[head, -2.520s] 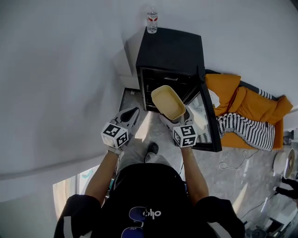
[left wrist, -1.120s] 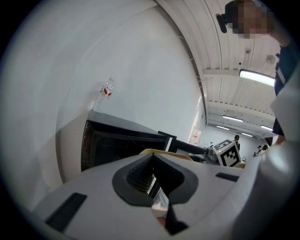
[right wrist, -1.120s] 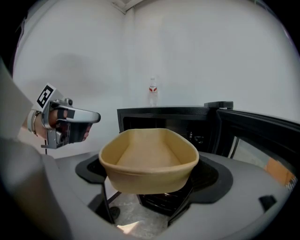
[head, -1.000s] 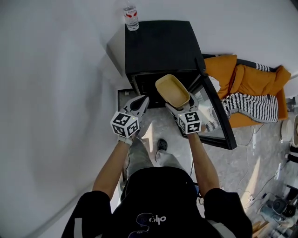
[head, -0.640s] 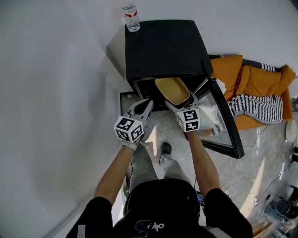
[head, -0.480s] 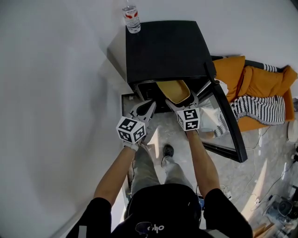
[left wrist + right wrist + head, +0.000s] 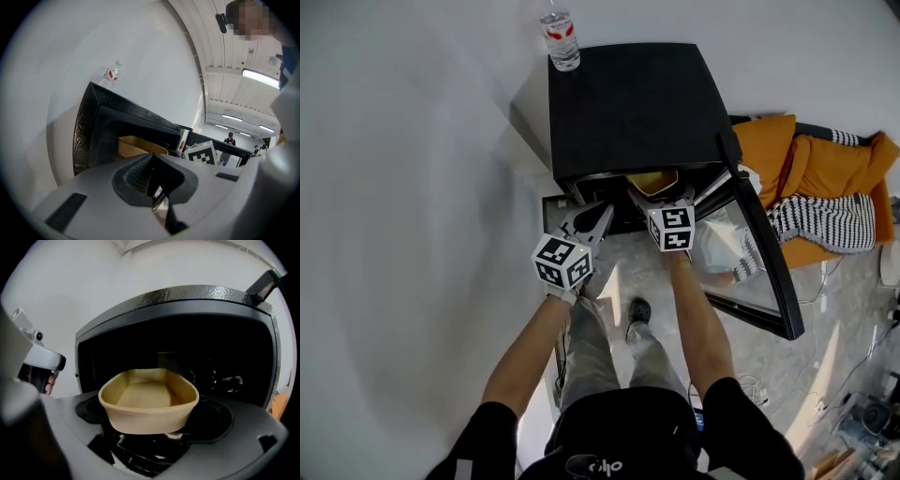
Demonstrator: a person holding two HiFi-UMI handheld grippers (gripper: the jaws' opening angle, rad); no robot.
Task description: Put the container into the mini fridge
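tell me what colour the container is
The container is plain pale tan, clearest in the right gripper view.

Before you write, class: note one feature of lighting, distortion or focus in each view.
Head view: wide-angle bending curves the wall. Left gripper view: heavy fisheye, dark round border; the left tongs loom large and soft. Right gripper view: inside the mini fridge it is nearly black, yet the container is evenly lit.
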